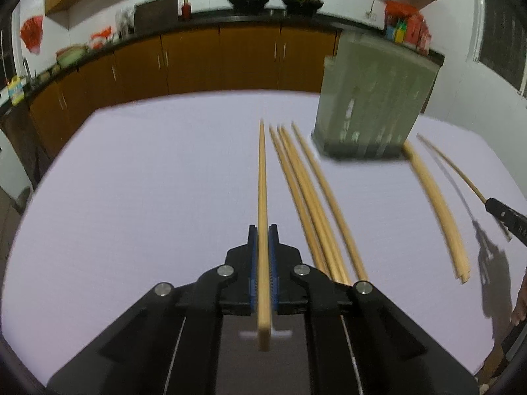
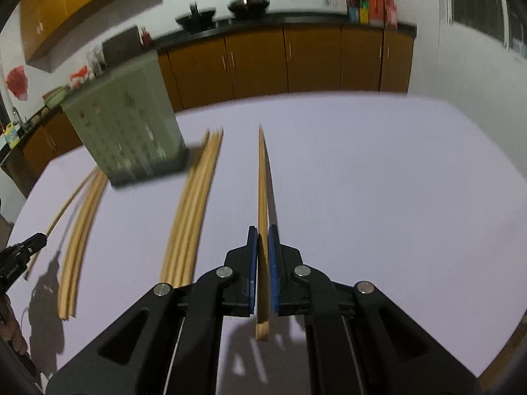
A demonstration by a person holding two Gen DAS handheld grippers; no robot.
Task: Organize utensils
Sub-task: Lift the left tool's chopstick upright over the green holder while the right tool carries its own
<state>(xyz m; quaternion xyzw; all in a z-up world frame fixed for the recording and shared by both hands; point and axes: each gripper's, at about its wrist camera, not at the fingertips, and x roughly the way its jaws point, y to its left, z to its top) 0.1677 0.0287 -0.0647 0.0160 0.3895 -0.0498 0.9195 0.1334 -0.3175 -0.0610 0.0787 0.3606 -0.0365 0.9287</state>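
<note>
Each hand has a chopstick pinched and clear of the bench, so the step in hand looks like the carry toward the holder. The left gripper has its fingers closed tight on one chopstick, which runs straight ahead between the blue pads, its butt end sticking out behind them. The right gripper is closed the same way on another chopstick. The grey-green utensil holder stands upright toward the far side of the bench, with a loose bundle of chopsticks lying on its left and a pair on its right. Next, I judge, each stick must be tipped upright and lowered through the holder's open top, which neither view shows.
</note>
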